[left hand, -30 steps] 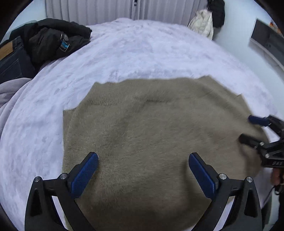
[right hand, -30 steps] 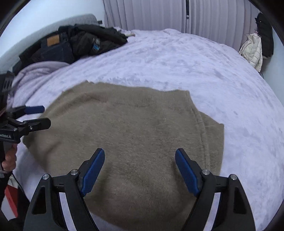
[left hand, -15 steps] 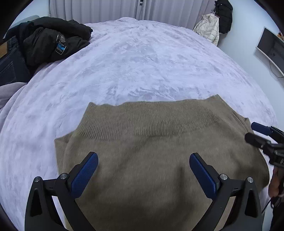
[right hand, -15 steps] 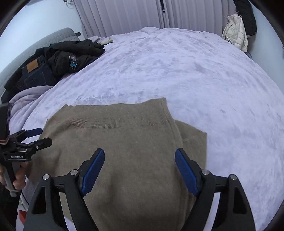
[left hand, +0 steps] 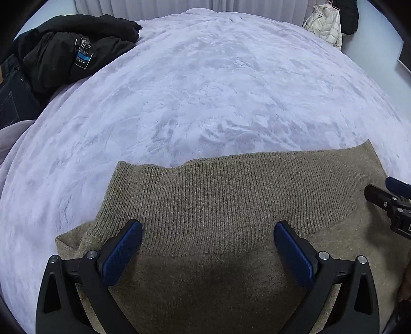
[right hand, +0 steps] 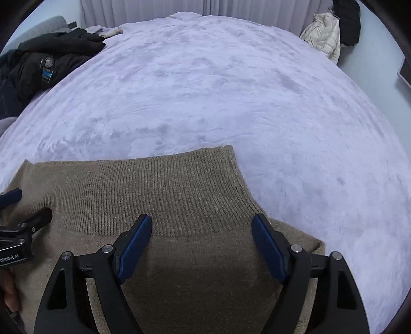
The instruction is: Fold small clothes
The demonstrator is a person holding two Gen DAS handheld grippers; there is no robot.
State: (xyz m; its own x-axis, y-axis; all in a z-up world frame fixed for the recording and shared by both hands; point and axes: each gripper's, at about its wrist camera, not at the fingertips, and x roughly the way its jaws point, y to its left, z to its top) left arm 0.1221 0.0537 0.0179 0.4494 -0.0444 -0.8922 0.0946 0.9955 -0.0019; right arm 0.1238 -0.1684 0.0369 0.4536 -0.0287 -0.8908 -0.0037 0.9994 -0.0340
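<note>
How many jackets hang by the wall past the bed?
2. A cream puffy jacket hangs past the bed's far right corner; a black jacket hangs just right of it, partly behind. More could be hidden beyond the frame.

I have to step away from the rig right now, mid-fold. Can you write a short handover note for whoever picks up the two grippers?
Left gripper: jaws wide open, holding nothing, over the olive knit sweater.
Right gripper: also wide open and holding nothing, over the same sweater.
Sweater: lies flat at the near edge of the lavender bed cover, ribbed band facing away; a fold layer shows at its right side.
Elsewhere: dark clothes pile at the far left, not touched.
Done: it looks partly folded.
Left: probably grip the ribbed edge with both grippers and finish the fold.
</note>
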